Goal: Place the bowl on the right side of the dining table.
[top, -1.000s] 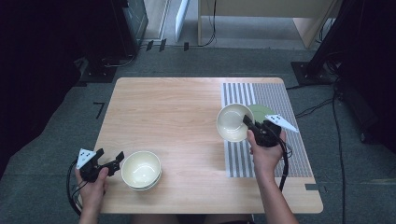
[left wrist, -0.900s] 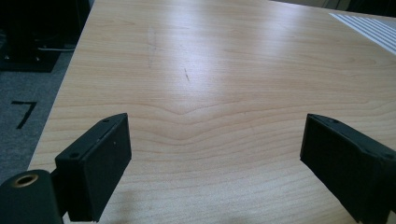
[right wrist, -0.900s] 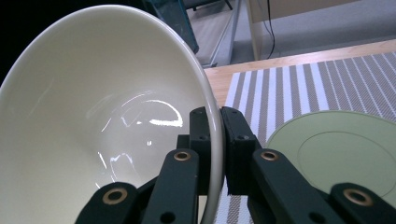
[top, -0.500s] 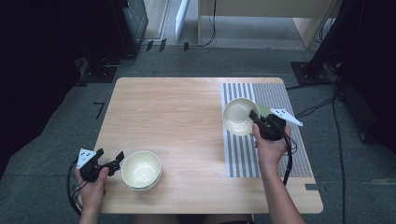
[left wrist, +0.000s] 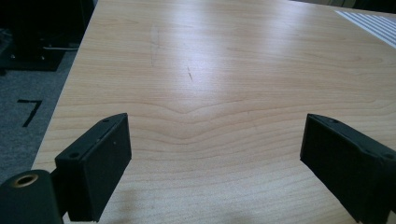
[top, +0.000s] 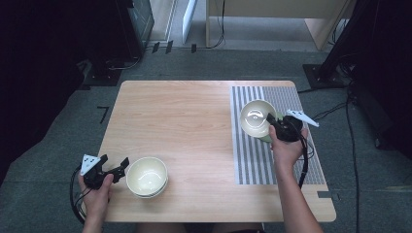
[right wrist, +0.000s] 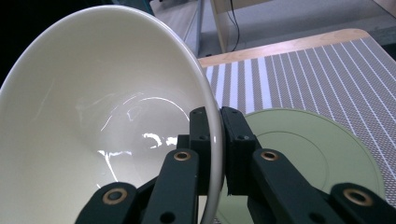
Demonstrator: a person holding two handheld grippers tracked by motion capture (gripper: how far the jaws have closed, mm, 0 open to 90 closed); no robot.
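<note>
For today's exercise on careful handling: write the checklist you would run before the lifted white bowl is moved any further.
1. Right hand-held gripper clamped on the glossy white bowl's rim: ok.
2. Bowl clear of the pale green round plate beneath: ok.
3. Bowl level: not ok, tilted.
4. Left hand-held gripper open, holding nothing: ok.
5. Stacked cream bowls free of that gripper: cannot tell.
</note>
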